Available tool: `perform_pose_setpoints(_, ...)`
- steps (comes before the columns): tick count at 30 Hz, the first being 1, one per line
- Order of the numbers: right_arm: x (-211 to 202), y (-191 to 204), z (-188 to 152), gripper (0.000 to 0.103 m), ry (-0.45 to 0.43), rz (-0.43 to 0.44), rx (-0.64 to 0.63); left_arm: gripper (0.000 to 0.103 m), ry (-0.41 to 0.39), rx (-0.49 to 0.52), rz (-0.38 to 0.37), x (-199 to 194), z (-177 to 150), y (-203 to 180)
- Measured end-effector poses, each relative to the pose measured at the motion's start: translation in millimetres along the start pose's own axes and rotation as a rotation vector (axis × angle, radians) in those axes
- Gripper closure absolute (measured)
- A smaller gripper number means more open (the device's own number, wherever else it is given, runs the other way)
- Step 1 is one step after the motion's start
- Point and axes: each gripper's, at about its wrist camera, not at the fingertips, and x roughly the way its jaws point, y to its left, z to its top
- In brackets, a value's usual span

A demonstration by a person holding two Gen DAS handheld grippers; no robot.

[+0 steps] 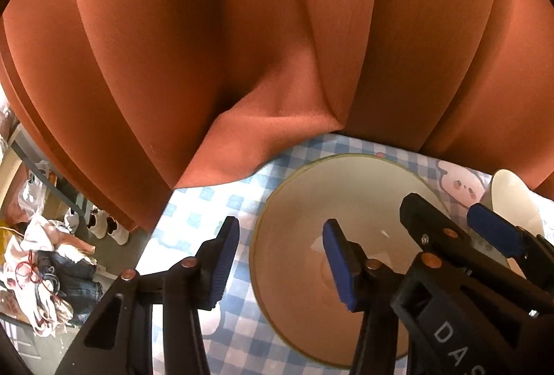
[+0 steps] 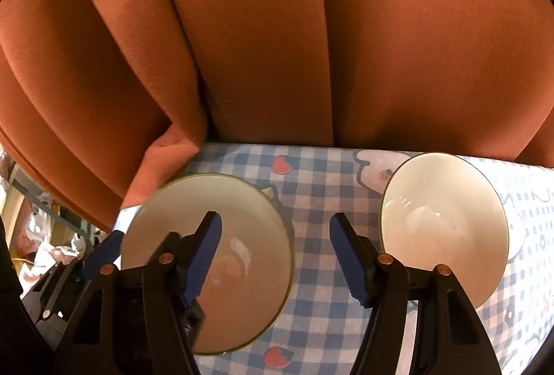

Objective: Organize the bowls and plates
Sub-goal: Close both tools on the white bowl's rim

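Between the left gripper (image 1: 280, 257) fingers sits the near-left rim of the larger bowl (image 1: 332, 208): one blue pad hangs outside the wall over the checked cloth, the other inside over the hollow, so the jaws straddle the rim at a middling gap with no pad seen pressing on it. That straddle is what the coming move turns on, I judge, since a pinch across the wall would take the bowl. To its right, well apart on the tablecloth (image 2: 311, 174), stands the smaller bowl (image 2: 446, 219). The right gripper (image 2: 277, 253) hangs over the bare cloth between the two bowls, jaws fairly wide and empty; the smaller bowl lies just off its right finger, so the right hand is the nearer to it. Both bowls are round, so no long axis matters, only which stretch of rim is met. They look like glazed ceramic, cream inside with a thin dark edge, smooth and glossy, likely slippery. An orange curtain (image 2: 277, 46) hangs in soft folds behind the table
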Motion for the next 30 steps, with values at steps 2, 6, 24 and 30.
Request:
perform_pose_setpoints(2, 4, 0, -1, 0.043, 0.009, -0.001, -0.006, 0.061, 0.005, 0.007, 0.011, 4, 0, -1)
perform_pose_setpoints(6, 12, 0, -3, 0.059, 0.041, 0.006, 0.005, 0.072, 0.014, 0.018, 0.014, 8, -1, -2)
perform_pose_setpoints(24, -3, 0, -10, 0.080, 0.057, -0.014, -0.010, 0.081, 0.041, 0.024, -0.001, -7, -10, -6)
perform_pose_setpoints(30, -33, -2, -21, 0.080, 0.052, -0.032, 0.000, 0.081, 0.033, 0.036, -0.018, -33, -20, -11)
